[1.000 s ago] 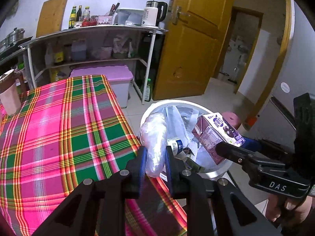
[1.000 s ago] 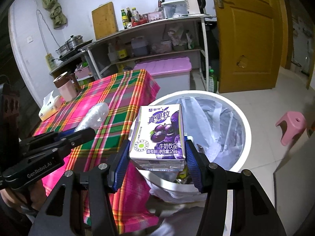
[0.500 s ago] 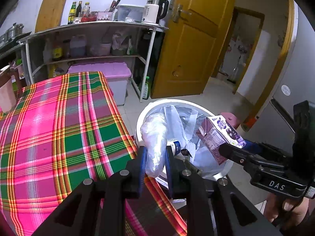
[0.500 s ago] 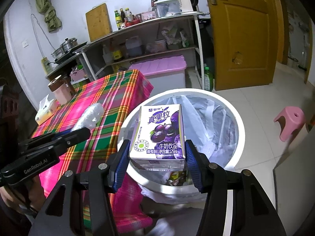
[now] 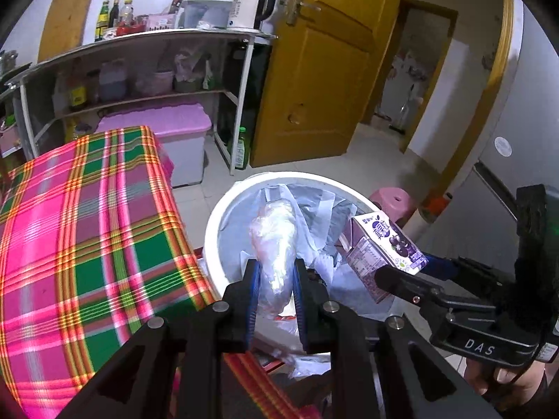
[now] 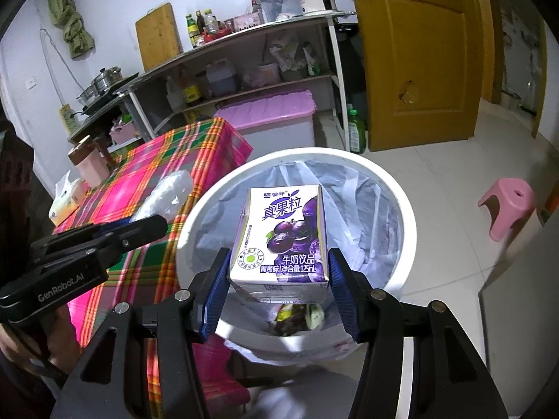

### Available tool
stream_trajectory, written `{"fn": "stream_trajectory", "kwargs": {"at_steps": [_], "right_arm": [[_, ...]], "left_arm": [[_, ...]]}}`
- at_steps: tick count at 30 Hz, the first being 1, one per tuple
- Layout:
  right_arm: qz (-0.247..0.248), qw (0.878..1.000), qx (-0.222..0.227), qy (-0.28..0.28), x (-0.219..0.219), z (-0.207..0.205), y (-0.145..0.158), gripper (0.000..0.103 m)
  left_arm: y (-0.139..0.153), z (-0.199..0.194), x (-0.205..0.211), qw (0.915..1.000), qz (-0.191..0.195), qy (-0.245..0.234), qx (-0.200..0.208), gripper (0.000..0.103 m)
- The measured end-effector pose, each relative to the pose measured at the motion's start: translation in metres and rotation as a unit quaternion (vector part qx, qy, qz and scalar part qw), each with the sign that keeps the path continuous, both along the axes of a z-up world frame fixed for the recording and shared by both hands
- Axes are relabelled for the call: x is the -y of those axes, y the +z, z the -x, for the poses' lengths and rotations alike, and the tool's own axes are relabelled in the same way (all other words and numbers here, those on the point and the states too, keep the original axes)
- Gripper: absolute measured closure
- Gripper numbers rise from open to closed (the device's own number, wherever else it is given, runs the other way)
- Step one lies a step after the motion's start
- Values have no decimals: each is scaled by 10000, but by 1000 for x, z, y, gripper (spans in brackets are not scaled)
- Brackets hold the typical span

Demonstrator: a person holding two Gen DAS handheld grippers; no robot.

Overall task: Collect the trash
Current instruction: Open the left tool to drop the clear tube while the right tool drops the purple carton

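A white round trash bin lined with a clear bag stands on the floor beside the table. My left gripper is shut on a crumpled clear plastic bag and holds it over the bin's near rim. My right gripper is shut on a purple and white milk carton, upright above the bin's opening. The carton and the right gripper also show at the right of the left wrist view. The left gripper with the plastic bag shows at the left of the right wrist view. Trash lies at the bin's bottom.
A table with a pink and green plaid cloth sits left of the bin. A tissue pack and a pink cup rest on it. Beyond are a metal shelf, a purple-lidded box, a yellow door and a pink stool.
Both grippers have moved off the table side toward the bin. The plastic bag and the carton now hang over its opening, and the table has slid left in both views.
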State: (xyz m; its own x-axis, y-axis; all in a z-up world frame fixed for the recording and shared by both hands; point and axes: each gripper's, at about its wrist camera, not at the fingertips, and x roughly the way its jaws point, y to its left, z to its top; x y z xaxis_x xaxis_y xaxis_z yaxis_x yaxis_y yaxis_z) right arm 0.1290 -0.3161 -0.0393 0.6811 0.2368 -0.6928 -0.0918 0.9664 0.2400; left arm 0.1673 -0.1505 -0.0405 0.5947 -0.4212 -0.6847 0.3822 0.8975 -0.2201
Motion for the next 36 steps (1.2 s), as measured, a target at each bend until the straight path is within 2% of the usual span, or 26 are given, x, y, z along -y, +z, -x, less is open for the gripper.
{"fn": "stream_trajectory", "kwargs": {"at_steps": [10,19,24,36], "right_arm": [[87,9997,-201,-49,7,-22,-12,47],[130,9993,-322,-127,11,-33,-21,47],[154,9994,-286,-131,11,-32,-20,47],[193,9997,-90,-94,2,-10,-2,47]], "left_arm": [[-15,-28,29,9994,-152,-237,-203,84],[-26,-44,33,9988,-153,-225,-418,82],[-25,-43,31,9989,-109,-217,-398,77],[-10,-21,23,9996,-70,-185,-180,76]]}}
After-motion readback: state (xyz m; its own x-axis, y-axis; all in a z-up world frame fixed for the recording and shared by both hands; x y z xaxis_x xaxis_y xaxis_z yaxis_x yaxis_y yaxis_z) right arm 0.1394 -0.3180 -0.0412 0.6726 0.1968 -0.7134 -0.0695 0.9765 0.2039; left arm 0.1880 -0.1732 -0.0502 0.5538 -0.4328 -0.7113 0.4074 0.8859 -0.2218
